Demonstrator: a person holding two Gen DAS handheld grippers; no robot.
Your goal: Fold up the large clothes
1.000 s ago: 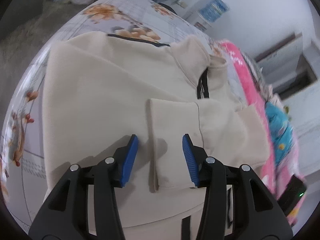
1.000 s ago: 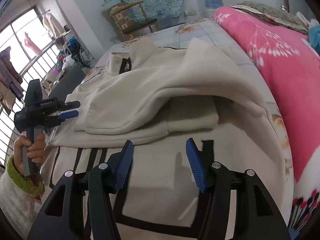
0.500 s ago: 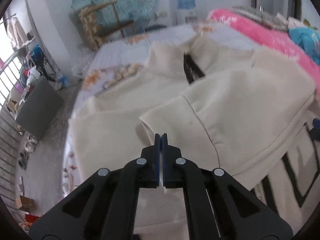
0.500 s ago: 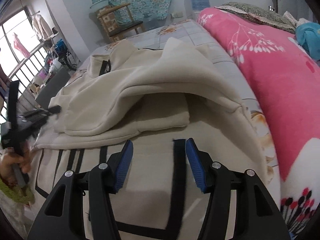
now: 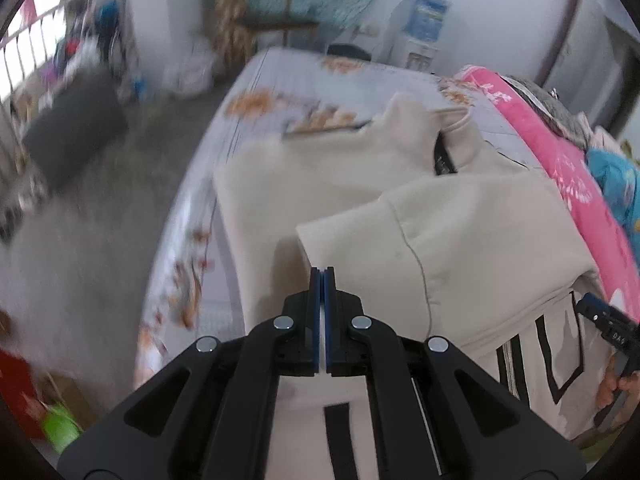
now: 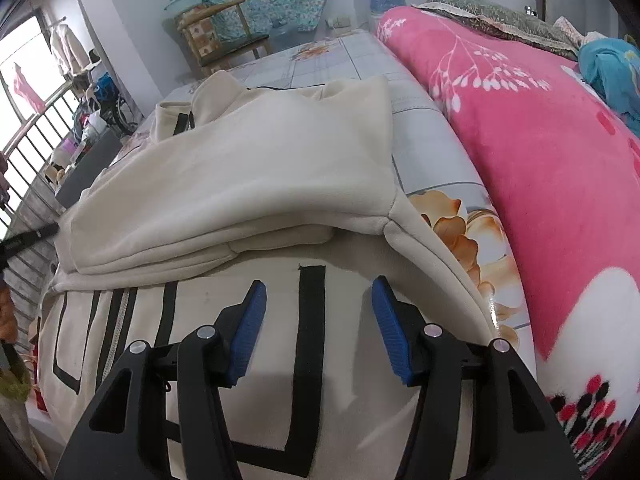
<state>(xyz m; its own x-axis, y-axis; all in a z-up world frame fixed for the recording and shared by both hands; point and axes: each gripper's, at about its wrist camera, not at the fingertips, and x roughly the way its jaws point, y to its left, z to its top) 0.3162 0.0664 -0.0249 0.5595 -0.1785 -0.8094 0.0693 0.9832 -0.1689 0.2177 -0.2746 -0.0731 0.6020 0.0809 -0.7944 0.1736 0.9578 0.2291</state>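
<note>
A cream fleece jacket (image 5: 320, 176) with black stripes and a zip collar lies spread on the bed. One sleeve (image 5: 460, 232) is folded across its chest. My left gripper (image 5: 322, 276) is shut on that sleeve's cuff and holds the cuff edge slightly off the body. From the right wrist view the same jacket (image 6: 248, 168) shows its folded sleeve layers, and my left gripper (image 6: 24, 240) appears at the far left edge. My right gripper (image 6: 318, 304) stands open above the striped lower front, over a black stripe (image 6: 310, 312), with nothing between its pads.
A pink flowered blanket (image 6: 540, 168) lies heaped along the right side of the floral bedsheet (image 6: 436, 168). A wooden chair (image 6: 224, 36) and a water dispenser (image 5: 420, 28) stand beyond the bed's far end. The floor (image 5: 100, 220) drops off to the left.
My left gripper has shut on the sleeve cuff, swung round and risen with it. The right gripper has crept a little over the striped front, still open.
</note>
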